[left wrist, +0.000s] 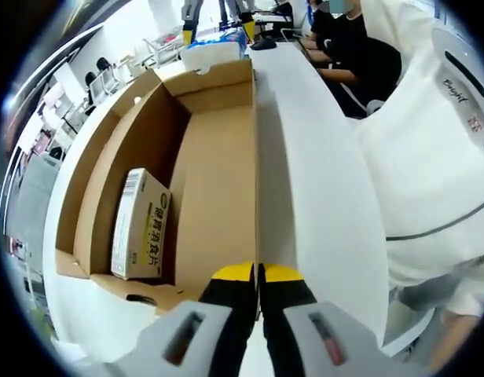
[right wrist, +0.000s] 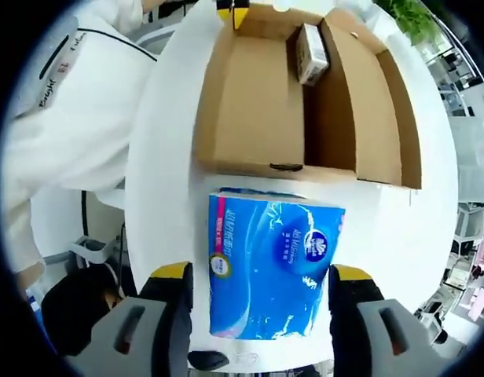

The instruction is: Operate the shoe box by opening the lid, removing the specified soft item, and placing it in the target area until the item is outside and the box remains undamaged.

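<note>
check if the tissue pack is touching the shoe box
Apart. The right gripper view shows a strip of white table between the tissue pack and the open shoe box.

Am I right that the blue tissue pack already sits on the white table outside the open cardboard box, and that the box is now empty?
Not quite: the open brown cardboard box is not empty. A small white-and-green carton lies inside it, as the left gripper view shows. The rest stands: the blue plastic tissue pack sits on the white table outside the box, between the spread jaws of the right tool.

Matt brown cardboard box [left wrist: 218,157] — tissue pack [right wrist: 273,267] in seemingly glossy plastic wrap.
</note>
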A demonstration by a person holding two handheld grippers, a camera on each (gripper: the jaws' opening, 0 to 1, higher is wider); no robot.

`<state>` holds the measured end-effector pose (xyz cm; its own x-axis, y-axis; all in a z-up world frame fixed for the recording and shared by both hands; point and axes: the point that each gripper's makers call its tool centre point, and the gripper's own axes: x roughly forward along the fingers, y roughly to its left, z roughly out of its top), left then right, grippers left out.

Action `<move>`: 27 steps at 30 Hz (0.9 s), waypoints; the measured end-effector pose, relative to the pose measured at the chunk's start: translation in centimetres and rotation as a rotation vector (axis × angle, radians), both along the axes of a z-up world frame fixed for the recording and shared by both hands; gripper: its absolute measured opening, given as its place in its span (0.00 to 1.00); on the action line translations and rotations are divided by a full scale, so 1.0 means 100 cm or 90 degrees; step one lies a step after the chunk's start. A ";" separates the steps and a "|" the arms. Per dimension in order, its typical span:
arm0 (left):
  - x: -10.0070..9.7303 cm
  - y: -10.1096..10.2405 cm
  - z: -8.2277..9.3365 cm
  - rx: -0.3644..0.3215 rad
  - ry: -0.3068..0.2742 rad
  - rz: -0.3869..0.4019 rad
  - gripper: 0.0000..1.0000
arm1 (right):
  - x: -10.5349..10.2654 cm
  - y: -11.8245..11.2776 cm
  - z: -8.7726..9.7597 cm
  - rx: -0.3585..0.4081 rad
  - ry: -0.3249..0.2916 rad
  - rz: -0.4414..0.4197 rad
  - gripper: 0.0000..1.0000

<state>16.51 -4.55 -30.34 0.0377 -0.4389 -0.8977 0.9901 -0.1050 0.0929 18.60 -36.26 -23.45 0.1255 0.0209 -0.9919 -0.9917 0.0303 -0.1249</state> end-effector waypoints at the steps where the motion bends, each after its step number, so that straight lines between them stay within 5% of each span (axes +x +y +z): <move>1: 0.000 0.000 0.000 0.000 0.000 0.000 0.01 | 0.000 0.005 0.004 0.015 -0.004 -0.001 0.70; 3: 0.000 0.000 0.000 0.000 0.000 0.000 0.01 | 0.001 0.017 0.012 0.052 -0.010 0.000 0.69; 7: 0.000 0.000 0.000 -0.001 0.001 0.000 0.01 | 0.008 0.021 0.024 0.043 -0.053 0.042 0.61; 10: 0.000 0.000 0.000 0.000 0.001 0.001 0.01 | 0.013 0.038 0.034 0.105 -0.070 0.010 0.55; 27: 0.000 -0.001 0.000 -0.005 -0.003 0.003 0.01 | 0.036 0.099 0.069 0.384 -0.149 -0.016 0.55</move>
